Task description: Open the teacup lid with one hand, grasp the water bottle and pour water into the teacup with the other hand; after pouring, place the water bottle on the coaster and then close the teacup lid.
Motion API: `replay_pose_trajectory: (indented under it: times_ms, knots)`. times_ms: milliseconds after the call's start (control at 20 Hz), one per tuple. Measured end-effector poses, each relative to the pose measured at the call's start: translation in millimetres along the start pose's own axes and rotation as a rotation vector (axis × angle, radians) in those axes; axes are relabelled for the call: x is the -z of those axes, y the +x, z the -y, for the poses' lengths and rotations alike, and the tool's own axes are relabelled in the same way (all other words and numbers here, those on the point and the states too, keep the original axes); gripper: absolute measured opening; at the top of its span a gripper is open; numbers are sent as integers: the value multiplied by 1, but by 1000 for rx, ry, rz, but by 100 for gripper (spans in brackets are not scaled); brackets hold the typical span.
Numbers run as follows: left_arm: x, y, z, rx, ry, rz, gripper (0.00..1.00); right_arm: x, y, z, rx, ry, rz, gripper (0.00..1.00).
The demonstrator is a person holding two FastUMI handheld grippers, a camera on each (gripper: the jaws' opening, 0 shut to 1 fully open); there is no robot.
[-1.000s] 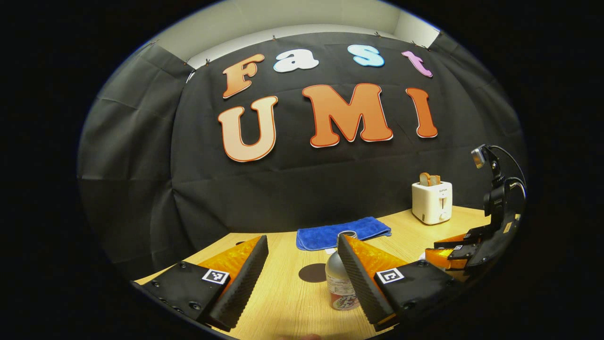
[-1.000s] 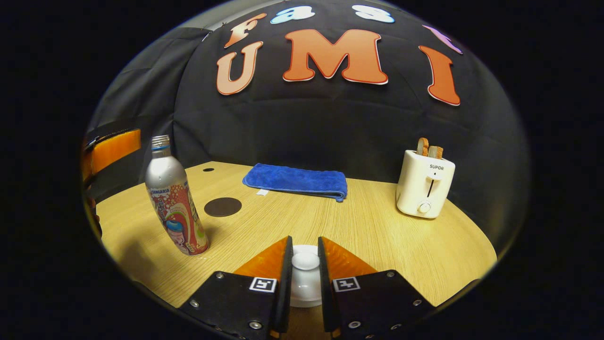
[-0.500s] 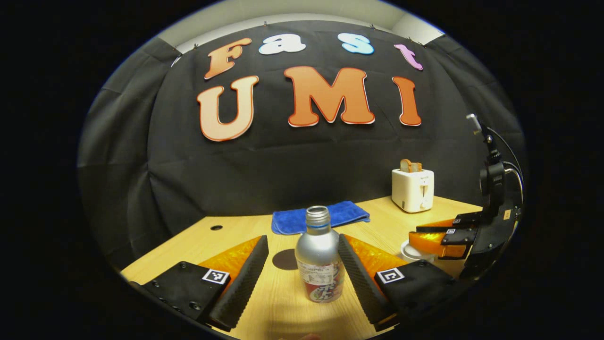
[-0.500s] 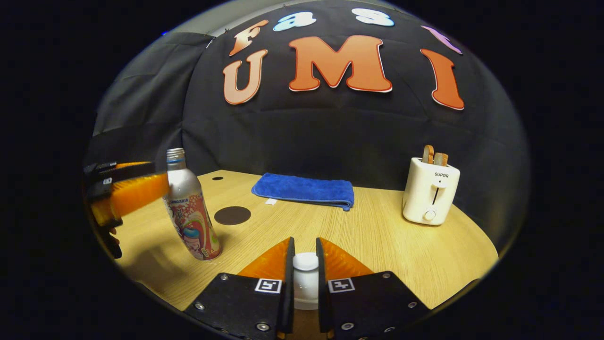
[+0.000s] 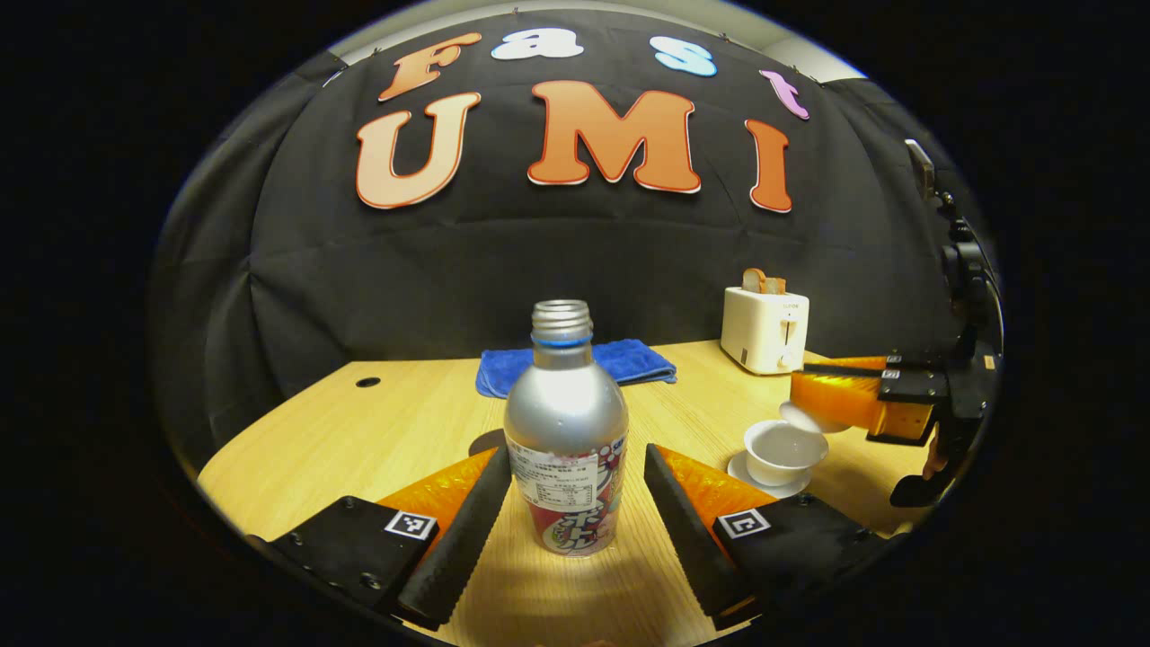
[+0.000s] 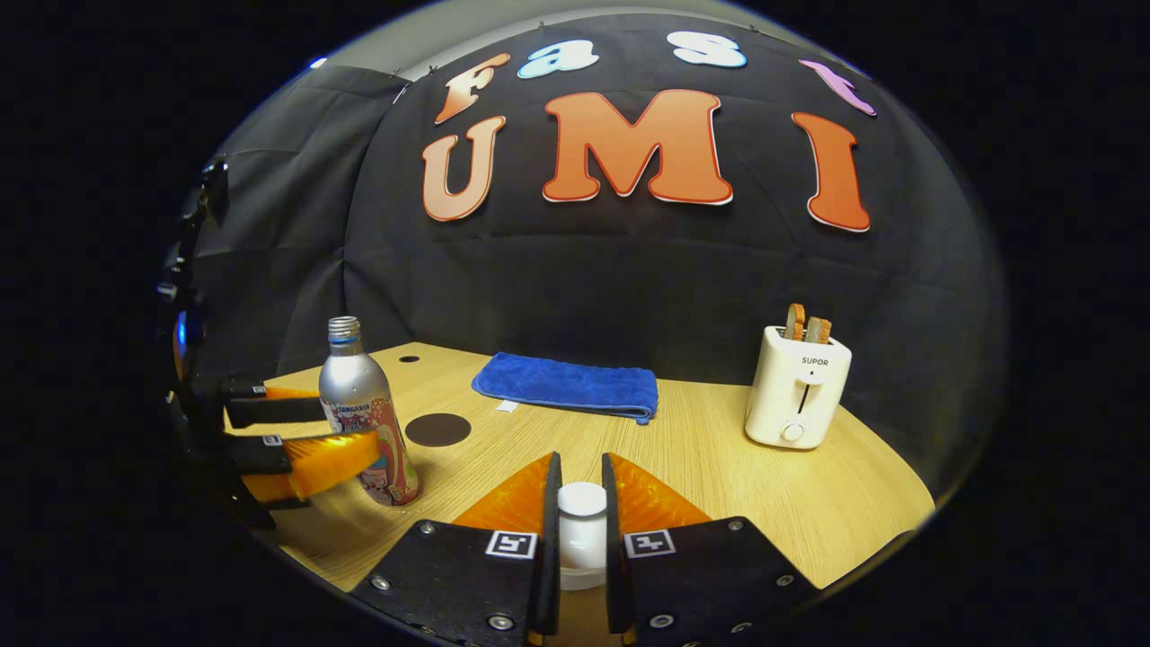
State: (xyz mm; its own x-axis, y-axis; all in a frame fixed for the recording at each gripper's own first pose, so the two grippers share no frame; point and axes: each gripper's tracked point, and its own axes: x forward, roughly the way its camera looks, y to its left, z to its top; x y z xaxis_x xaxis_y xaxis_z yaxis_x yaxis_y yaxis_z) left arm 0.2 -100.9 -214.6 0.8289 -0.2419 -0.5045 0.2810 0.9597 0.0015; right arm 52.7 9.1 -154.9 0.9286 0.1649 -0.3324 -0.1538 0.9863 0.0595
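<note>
1. Your left gripper [image 5: 568, 503] has its fingers spread wide, one on each side of the water bottle [image 5: 566, 431]; a gap shows on both sides, so neither finger touches it.
2. The water bottle stands upright on the desk [image 5: 377, 431], cap off, at 12 o'clock in the left gripper view. In the right gripper view it sits at 9 o'clock [image 6: 364, 422], with your left gripper [image 6: 310, 431] straddling its lower body.
3. Your right gripper [image 6: 579, 530] pinches the knob of the teacup lid [image 6: 581, 530] between its fingers. In the left gripper view the lid [image 5: 802, 418] hangs tilted, clear of the cup, in that gripper [image 5: 831, 400].
4. The teacup [image 5: 784, 449] stands open on its saucer [image 5: 764, 476] at 3 o'clock in the left gripper view.
5. The coaster [image 6: 437, 429] lies flat just beyond the bottle, at 10 o'clock in the right gripper view.
6. A blue towel [image 6: 566, 385] lies folded by the back edge; a toaster [image 6: 798, 386] with bread stands at 2 o'clock.
</note>
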Motion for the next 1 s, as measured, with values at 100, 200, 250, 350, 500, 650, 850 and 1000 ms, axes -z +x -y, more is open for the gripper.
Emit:
replay_pose_trajectory:
  times_ms: [100, 200, 250, 350, 500, 650, 850, 1000]
  knots:
    - [12, 7, -1, -5, -12, -36, 98, -7, -6, 5, 12, 0, 18, 21]
    - [26, 12, -3, -17, -13, -85, 98, -13, -10, 10, 24, 5, 33, 21]
    - [32, 14, -2, -16, -15, -102, 99, -15, -12, 13, 32, 9, 38, 21]
    - [29, 17, -1, -13, -2, -88, 98, -18, -17, 18, 41, 14, 44, 21]
    - [27, 15, -6, -31, 38, -95, 87, -17, -23, 27, 59, 22, 45, 21]
    - [23, 16, -8, -46, 95, -90, 84, -19, -31, 36, 74, 30, 50, 21]
    - [3, 22, -8, -70, 227, -80, 83, -23, -43, 47, 95, 47, 65, 21]
    - [3, 20, -10, -96, 367, -100, 83, -25, -51, 54, 104, 65, 78, 21]
